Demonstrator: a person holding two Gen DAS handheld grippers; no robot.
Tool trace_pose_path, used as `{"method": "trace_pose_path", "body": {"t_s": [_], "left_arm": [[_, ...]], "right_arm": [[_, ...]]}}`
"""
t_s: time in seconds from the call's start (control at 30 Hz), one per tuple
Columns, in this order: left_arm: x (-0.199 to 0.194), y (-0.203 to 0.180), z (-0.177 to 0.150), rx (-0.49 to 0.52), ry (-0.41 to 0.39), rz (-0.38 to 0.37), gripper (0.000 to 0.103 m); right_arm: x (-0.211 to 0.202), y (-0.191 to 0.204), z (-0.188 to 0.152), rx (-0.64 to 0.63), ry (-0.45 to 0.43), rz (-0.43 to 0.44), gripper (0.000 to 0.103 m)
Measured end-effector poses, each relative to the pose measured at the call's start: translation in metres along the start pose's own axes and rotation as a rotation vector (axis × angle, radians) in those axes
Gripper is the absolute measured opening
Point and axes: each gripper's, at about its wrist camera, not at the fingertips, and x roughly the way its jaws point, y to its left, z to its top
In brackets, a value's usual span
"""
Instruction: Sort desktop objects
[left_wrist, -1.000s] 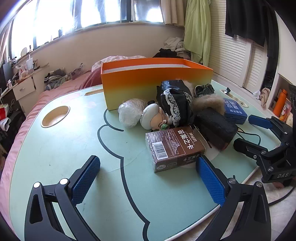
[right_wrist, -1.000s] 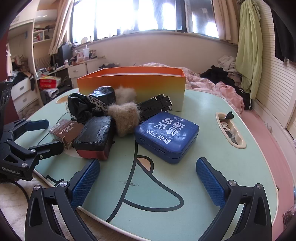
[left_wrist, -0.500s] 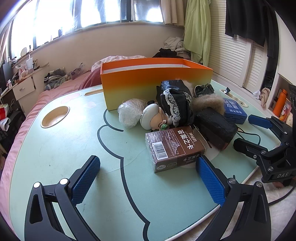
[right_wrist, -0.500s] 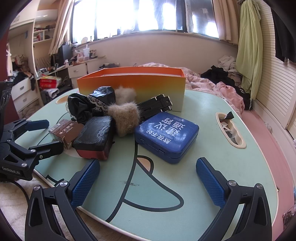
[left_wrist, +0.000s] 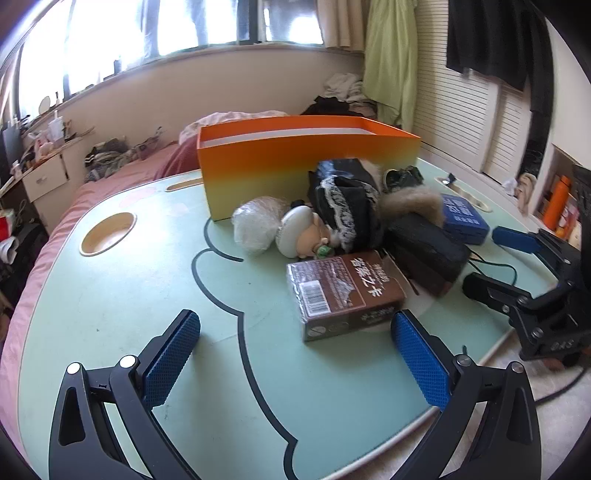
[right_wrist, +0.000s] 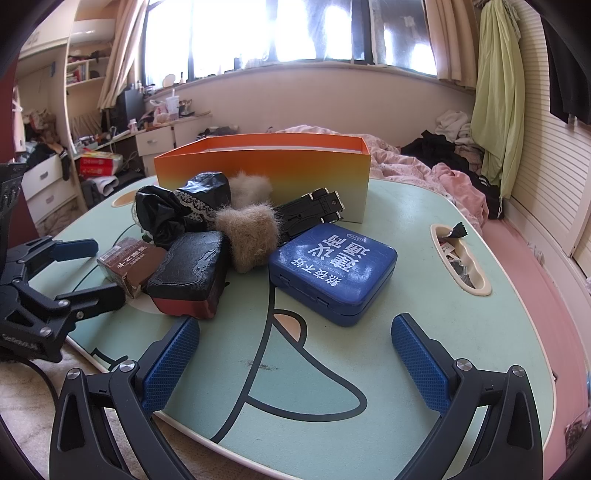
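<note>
An orange box (left_wrist: 306, 155) (right_wrist: 266, 166) stands open at the back of the green table (left_wrist: 110, 295). In front of it lies a pile: a brown card box (left_wrist: 343, 291) (right_wrist: 129, 264), a doll with a white head (left_wrist: 303, 236), a plastic-wrapped ball (left_wrist: 256, 225), black lace cloth (left_wrist: 343, 199) (right_wrist: 173, 206), a black case (left_wrist: 428, 251) (right_wrist: 190, 273), a fur tuft (right_wrist: 247, 232), a black strap (right_wrist: 310, 212) and a blue tin (right_wrist: 332, 271) (left_wrist: 463, 218). My left gripper (left_wrist: 295, 354) is open just before the brown card box. My right gripper (right_wrist: 295, 354) is open just before the blue tin.
The table has a round cup recess (left_wrist: 107, 234) at its left and a long slot (right_wrist: 460, 258) with small items at its right. A bed with pink bedding (right_wrist: 454, 184) lies behind. The table's near edge (right_wrist: 184, 428) is close below my right gripper.
</note>
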Motion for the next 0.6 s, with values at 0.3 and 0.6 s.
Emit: {"method": "trace_pose_path", "body": {"t_s": [0.3, 0.6], "left_arm": [[-0.026, -0.001, 0.005, 0.021, -0.051, -0.045, 0.103], [0.001, -0.016, 0.031, 0.034, 0.035, -0.053, 0.092]], "right_arm": [[0.000, 0.001, 0.000, -0.001, 0.000, 0.001, 0.103], [0.000, 0.000, 0.000, -0.001, 0.000, 0.001, 0.103]]}}
